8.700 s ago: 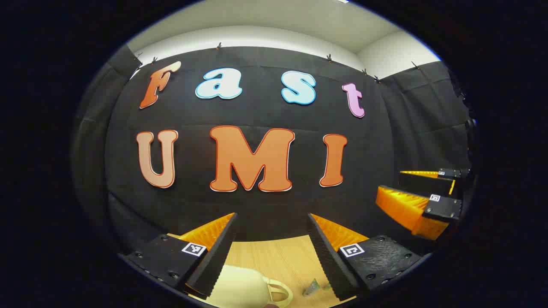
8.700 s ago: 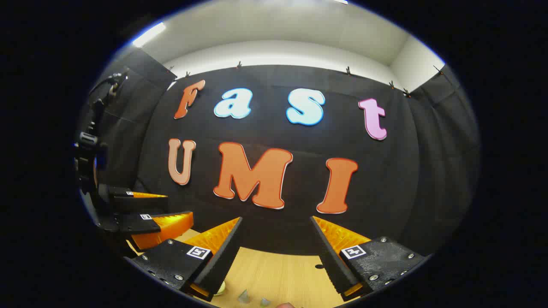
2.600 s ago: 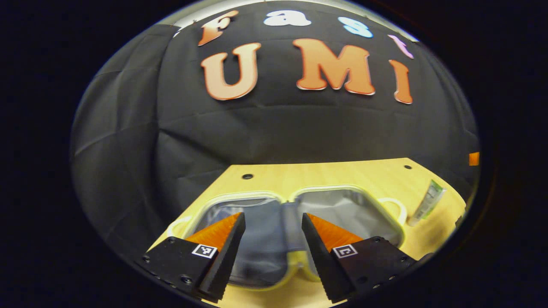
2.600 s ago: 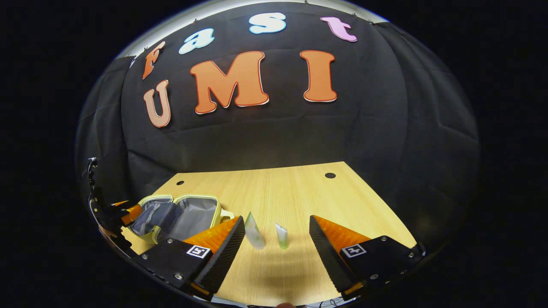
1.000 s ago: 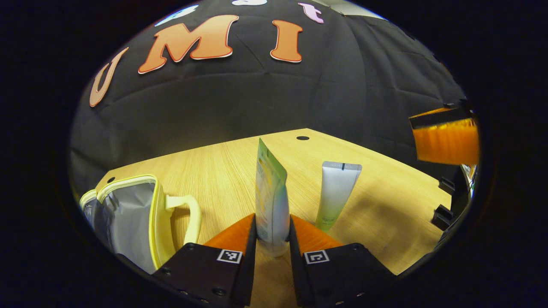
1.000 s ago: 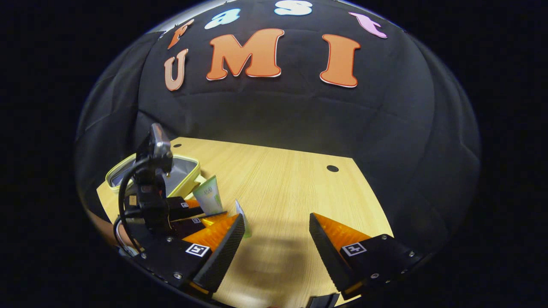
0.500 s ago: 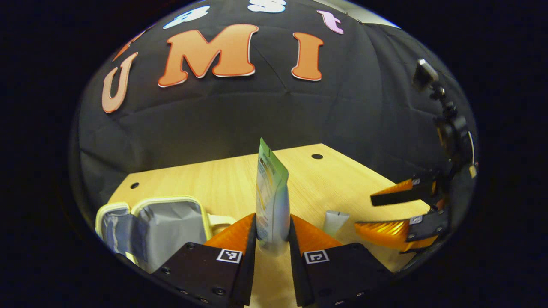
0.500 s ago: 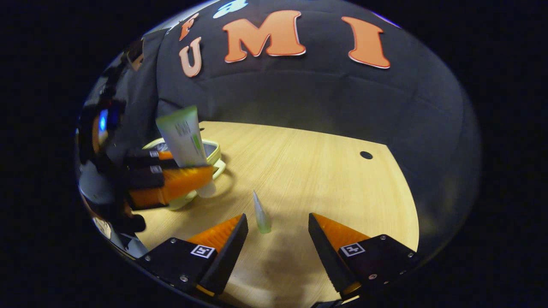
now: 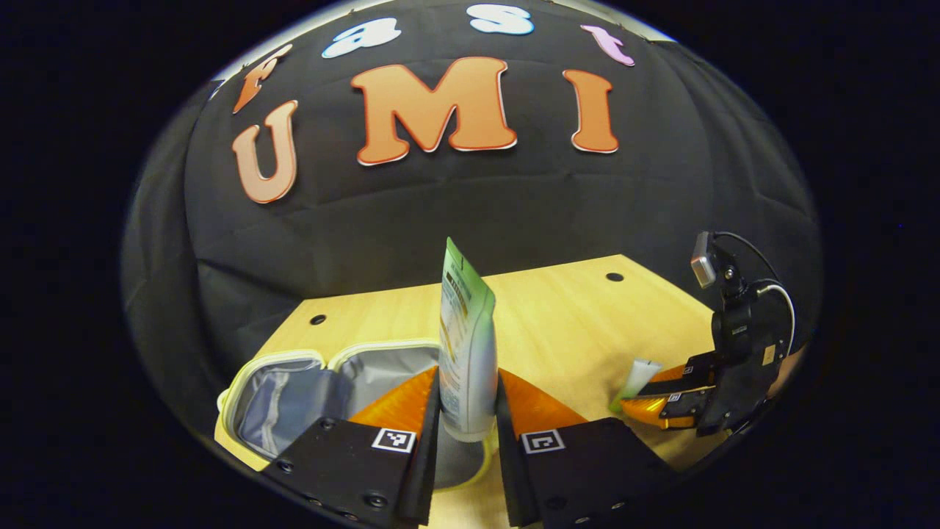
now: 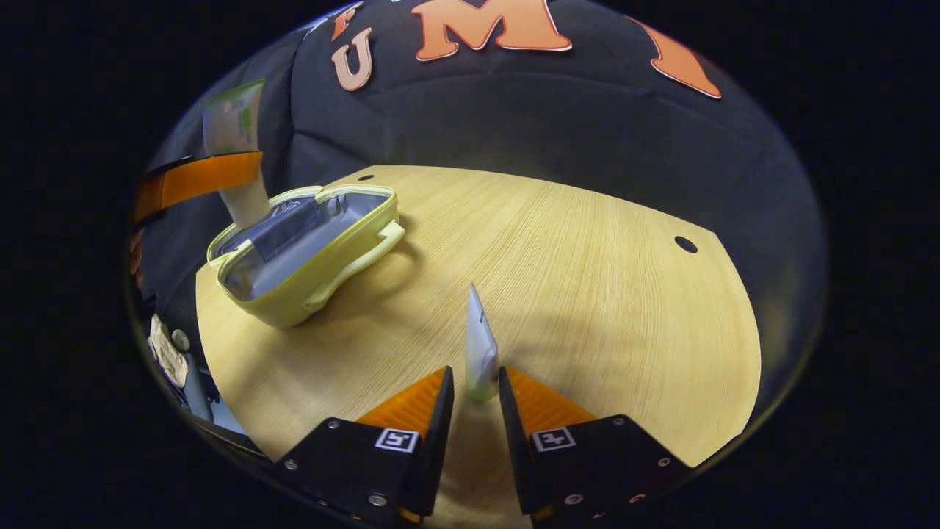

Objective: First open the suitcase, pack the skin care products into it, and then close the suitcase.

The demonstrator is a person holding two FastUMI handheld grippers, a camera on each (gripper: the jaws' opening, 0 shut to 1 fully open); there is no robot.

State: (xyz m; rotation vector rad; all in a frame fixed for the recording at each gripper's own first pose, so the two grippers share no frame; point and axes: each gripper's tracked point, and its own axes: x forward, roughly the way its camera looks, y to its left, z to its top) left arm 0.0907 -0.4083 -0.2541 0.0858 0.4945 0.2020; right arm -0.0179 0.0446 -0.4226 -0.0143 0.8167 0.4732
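1. A green-topped tube (image 9: 466, 345) is clamped upright in the left tongs (image 9: 467, 433), above the open suitcase (image 9: 294, 393).
2. A small white tube (image 10: 479, 349), standing on the counter (image 10: 587, 279), is pinched by the right tongs (image 10: 476, 389).

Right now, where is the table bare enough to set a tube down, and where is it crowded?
Bare wood runs from the small tube in the right gripper out to the table hole. The near-left corner is crowded: the open suitcase, with the left gripper holding the large tube above it.
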